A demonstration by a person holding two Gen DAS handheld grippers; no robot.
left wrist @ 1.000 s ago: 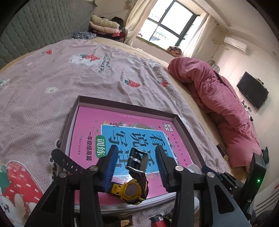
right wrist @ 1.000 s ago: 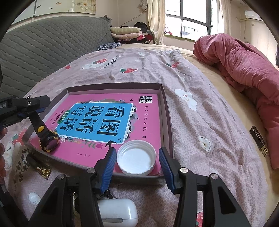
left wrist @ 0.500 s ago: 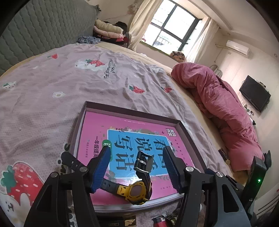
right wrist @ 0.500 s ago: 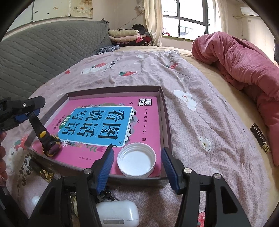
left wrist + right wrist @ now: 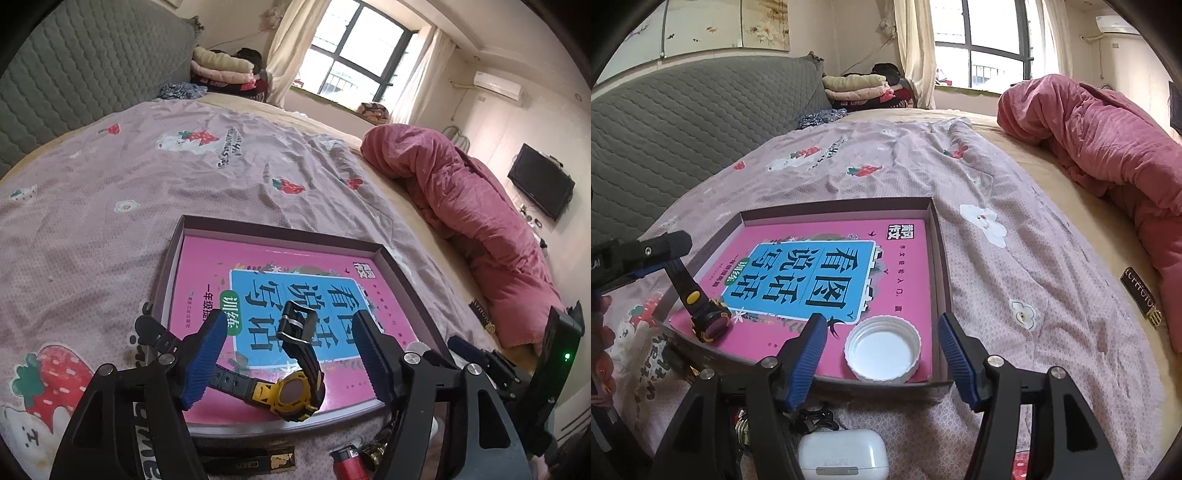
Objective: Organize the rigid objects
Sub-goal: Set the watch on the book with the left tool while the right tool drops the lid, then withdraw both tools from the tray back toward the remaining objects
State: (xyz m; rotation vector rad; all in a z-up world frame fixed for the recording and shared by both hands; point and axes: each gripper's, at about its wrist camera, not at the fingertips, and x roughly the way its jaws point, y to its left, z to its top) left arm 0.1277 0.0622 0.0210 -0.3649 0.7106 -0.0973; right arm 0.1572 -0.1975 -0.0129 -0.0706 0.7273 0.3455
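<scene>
Two objects now rest in the box on the bed.

Bed (image 5: 1015,258) carries the shallow box (image 5: 940,266), lined by a pink book (image 5: 295,291). Left tongs (image 5: 288,354) have drawn back, jaws spread, leaving the watch (image 5: 291,395) on the book; right tongs (image 5: 879,354), also spread, frame the white cap (image 5: 882,349). Earbud case (image 5: 844,458) and lighter (image 5: 345,463) likely remain.

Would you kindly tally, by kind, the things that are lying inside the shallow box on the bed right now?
Book: 1
Watch: 1
White lid: 1
Total: 3 things in the box
</scene>
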